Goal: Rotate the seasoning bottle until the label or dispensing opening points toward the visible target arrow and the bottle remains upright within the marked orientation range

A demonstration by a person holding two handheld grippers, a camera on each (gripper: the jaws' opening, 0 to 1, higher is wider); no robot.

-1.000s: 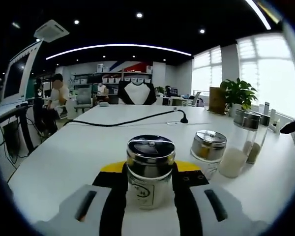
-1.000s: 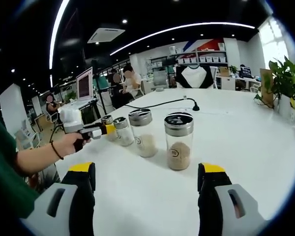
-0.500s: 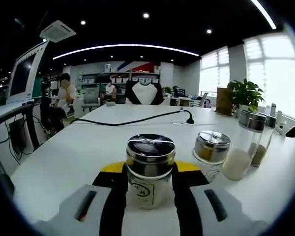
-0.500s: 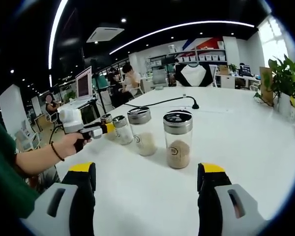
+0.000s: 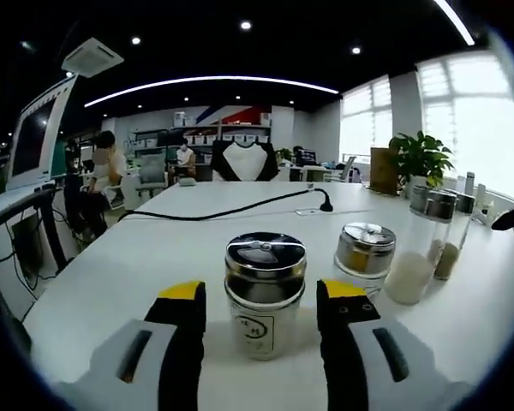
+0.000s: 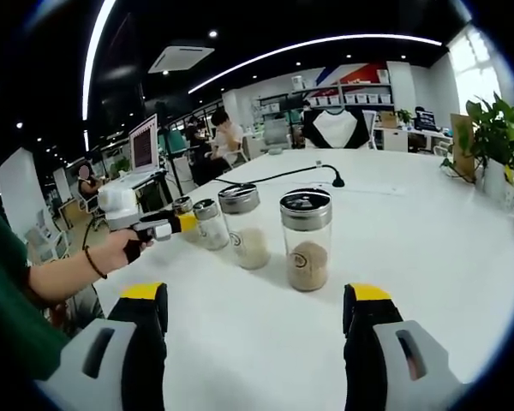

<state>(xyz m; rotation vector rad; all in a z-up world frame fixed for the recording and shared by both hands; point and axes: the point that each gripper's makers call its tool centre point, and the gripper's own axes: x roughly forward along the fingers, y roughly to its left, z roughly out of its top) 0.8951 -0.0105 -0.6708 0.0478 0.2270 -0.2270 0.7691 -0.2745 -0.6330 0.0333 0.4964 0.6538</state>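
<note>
Jaws of left tool (image 5: 261,312) now apart, no longer pinching seasoning bottle (image 5: 265,291). Bottle upright on white tabletop (image 5: 137,265) between them, a gap at 3 and 9 o'clock. Right tool (image 6: 253,308) wide, holding nothing, tall jar (image 6: 306,239) at 12 o'clock.

My left gripper (image 5: 261,308) stood spread around the short bottle (image 5: 264,293) with gaps either side, a squat jar (image 5: 364,259) and two tall jars (image 5: 418,248) crowded its right, open table (image 6: 411,231) lay ahead of my right gripper (image 6: 253,308), a cable (image 5: 231,209) crossed farther back.
</note>
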